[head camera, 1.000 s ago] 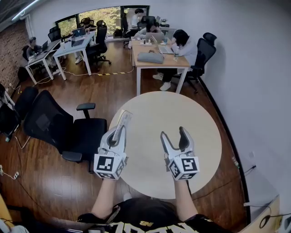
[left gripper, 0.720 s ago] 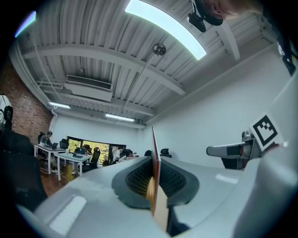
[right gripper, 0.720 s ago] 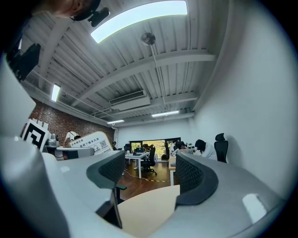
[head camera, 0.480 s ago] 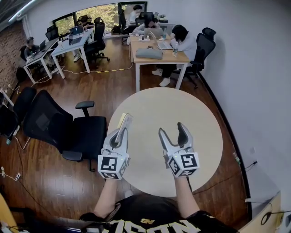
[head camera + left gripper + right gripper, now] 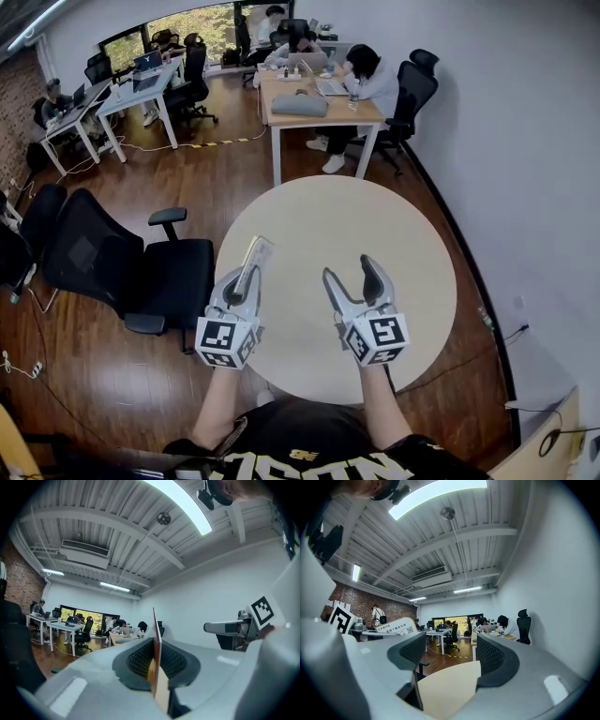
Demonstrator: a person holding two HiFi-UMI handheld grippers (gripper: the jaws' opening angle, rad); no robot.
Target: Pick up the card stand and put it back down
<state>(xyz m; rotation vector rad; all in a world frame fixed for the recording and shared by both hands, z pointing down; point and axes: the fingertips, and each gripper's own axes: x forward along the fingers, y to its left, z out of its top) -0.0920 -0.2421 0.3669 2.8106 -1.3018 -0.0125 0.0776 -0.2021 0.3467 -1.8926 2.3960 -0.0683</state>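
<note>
Bright, even office light fills my head view, with daylight coming through the far windows [image 5: 183, 23] and a pale sheen on the wood floor [image 5: 234, 178]; shadows stay soft. In the left gripper view a ceiling light strip [image 5: 187, 508] burns out white, as does another strip [image 5: 436, 491] in the right gripper view. The fisheye bends walls and blackens corners. Close to the lens, I see my left gripper [image 5: 157, 660] and its card stand [image 5: 161, 691] go soft.

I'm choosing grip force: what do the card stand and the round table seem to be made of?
Card stand: thin stiff sheet, probably plastic or acrylic with a white printed face; it stands straight between the jaws of the left gripper.
Table: pale beige, matte, likely laminate or painted board; no grain shows.
</note>
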